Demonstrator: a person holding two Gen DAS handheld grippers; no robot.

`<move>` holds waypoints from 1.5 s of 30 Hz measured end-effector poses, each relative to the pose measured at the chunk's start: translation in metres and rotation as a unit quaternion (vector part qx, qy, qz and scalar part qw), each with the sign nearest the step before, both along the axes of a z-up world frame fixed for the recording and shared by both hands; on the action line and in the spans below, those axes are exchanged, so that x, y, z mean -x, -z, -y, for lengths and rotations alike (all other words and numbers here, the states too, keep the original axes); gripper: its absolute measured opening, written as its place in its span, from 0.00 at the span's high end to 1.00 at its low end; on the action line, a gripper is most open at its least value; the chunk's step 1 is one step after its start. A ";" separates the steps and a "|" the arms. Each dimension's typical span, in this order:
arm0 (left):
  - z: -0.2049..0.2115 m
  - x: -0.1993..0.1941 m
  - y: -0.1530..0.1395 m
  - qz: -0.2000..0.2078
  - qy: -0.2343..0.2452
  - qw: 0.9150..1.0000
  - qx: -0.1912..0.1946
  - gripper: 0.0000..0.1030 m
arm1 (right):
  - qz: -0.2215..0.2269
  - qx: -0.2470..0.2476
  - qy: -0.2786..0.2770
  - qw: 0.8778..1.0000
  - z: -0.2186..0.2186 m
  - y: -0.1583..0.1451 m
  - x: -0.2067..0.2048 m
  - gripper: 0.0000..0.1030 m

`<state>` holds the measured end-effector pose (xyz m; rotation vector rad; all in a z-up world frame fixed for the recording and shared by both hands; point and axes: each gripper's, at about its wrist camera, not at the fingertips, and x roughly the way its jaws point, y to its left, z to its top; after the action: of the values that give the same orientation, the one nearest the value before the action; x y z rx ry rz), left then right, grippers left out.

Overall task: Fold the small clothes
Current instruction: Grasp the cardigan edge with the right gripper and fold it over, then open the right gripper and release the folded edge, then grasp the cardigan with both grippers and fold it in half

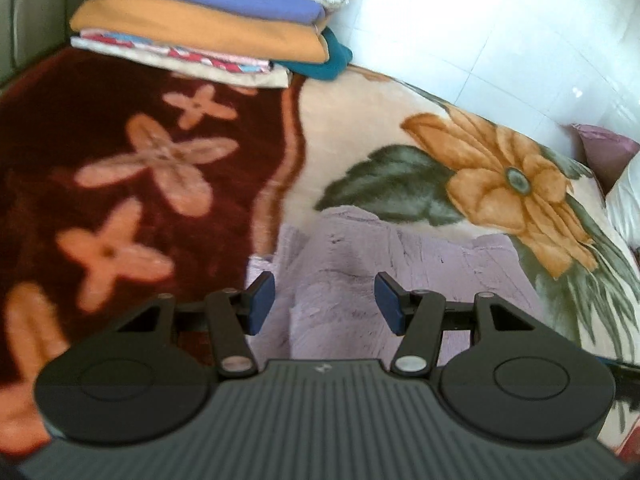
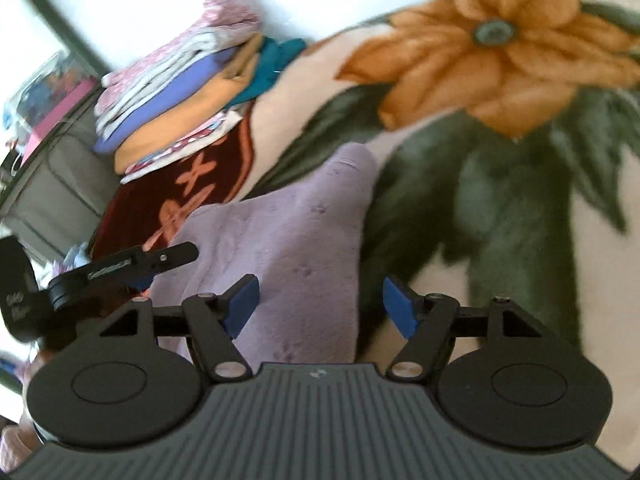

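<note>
Lilac fleece garment [image 1: 384, 264] lying rumpled on a floral blanket [image 1: 360, 128], left gripper [image 1: 325, 304] and right gripper [image 2: 318, 306] above it, jaws wide and empty, stack of folded clothes [image 1: 208, 12] at the blanket's far edge

Left gripper [image 1: 324, 304], jaws spread wide, blue pads [image 1: 262, 302] facing each other, nothing between them, right gripper [image 2: 320, 306], jaws likewise wide apart, nothing gripped, both angled downward
</note>
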<state>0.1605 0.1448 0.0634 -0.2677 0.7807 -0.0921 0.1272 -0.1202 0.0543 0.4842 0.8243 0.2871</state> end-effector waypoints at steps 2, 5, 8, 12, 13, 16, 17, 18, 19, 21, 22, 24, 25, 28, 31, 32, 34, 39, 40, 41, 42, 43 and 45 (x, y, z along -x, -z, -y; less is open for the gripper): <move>0.000 -0.004 0.005 0.005 0.009 1.000 0.023 0.46 | -0.004 -0.005 -0.004 1.000 -0.005 0.008 -0.007 0.26; 0.004 -0.005 0.012 0.012 0.022 0.999 0.032 0.88 | -0.004 -0.013 -0.026 1.000 -0.013 0.014 -0.012 0.26; 0.001 0.006 0.006 0.038 0.014 0.999 0.011 0.88 | 0.024 -0.004 -0.056 0.998 -0.030 0.009 -0.007 0.25; -0.019 0.023 -0.006 0.066 -0.004 0.998 -0.025 0.88 | 0.068 0.042 -0.096 0.992 -0.059 0.001 0.001 0.24; -0.024 0.022 -0.004 0.058 -0.009 0.998 -0.033 0.88 | 0.075 0.052 -0.102 0.991 -0.065 0.001 0.002 0.23; -0.033 0.022 0.011 0.033 -0.008 0.999 -0.043 0.88 | 0.077 0.091 -0.107 0.987 -0.077 0.003 0.003 0.21; -0.035 0.022 0.016 0.029 -0.008 0.999 -0.039 0.88 | 0.076 0.101 -0.107 0.986 -0.080 0.003 0.003 0.21; -0.036 0.023 0.018 0.028 -0.010 0.999 -0.033 0.87 | 0.075 0.106 -0.107 0.986 -0.080 0.004 0.004 0.21; -0.036 0.024 0.019 0.028 -0.012 0.999 -0.029 0.86 | 0.075 0.106 -0.107 0.986 -0.079 0.003 0.006 0.21; -0.036 0.026 0.016 0.031 -0.010 0.999 -0.028 0.86 | 0.071 0.100 -0.102 0.987 -0.074 0.002 0.008 0.21; -0.034 0.027 0.013 0.032 -0.007 0.999 -0.031 0.85 | 0.068 0.094 -0.097 0.989 -0.071 0.001 0.010 0.21; -0.030 0.031 0.006 0.029 -0.001 0.999 -0.041 0.83 | 0.065 0.079 -0.086 0.991 -0.063 0.001 0.016 0.21; -0.029 0.034 0.004 0.024 -0.001 0.999 -0.044 0.77 | 0.065 0.074 -0.081 0.992 -0.060 0.000 0.020 0.21; -0.026 0.046 -0.003 0.019 -0.001 0.999 -0.046 0.51 | 0.063 0.059 -0.074 0.994 -0.051 0.000 0.036 0.21; -0.026 0.060 -0.008 0.013 0.011 1.000 -0.022 0.45 | 0.052 0.048 -0.066 0.995 -0.044 0.002 0.050 0.21; -0.025 0.064 -0.009 0.012 0.018 1.000 -0.016 0.45 | 0.050 0.041 -0.065 0.996 -0.041 0.003 0.054 0.21; -0.022 0.073 -0.009 0.006 0.029 1.000 -0.009 0.44 | 0.042 0.028 -0.063 0.997 -0.038 0.007 0.062 0.21; -0.018 0.087 0.000 -0.016 0.036 0.999 -0.025 0.43 | 0.030 0.034 -0.074 0.996 -0.042 0.016 0.069 0.21; -0.019 0.089 0.001 -0.016 0.034 0.999 -0.028 0.36 | 0.032 0.034 -0.072 0.996 -0.041 0.015 0.069 0.21; -0.021 0.091 0.002 -0.014 0.029 0.999 -0.031 0.33 | 0.034 0.031 -0.069 0.997 -0.040 0.015 0.068 0.18; -0.023 0.092 0.003 -0.013 0.022 0.999 -0.031 0.30 | 0.036 0.026 -0.064 0.997 -0.038 0.014 0.066 0.16; -0.026 0.093 0.003 -0.014 0.019 0.999 -0.026 0.30 | 0.038 0.020 -0.062 0.997 -0.035 0.013 0.063 0.14; -0.031 0.091 0.006 -0.018 0.016 1.000 -0.008 0.29 | 0.031 0.005 -0.066 0.997 -0.031 0.013 0.053 0.13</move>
<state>0.0692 0.1754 0.0576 -0.2433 0.8215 -0.1109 0.0745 -0.0889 0.0409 0.4103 0.7972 0.4174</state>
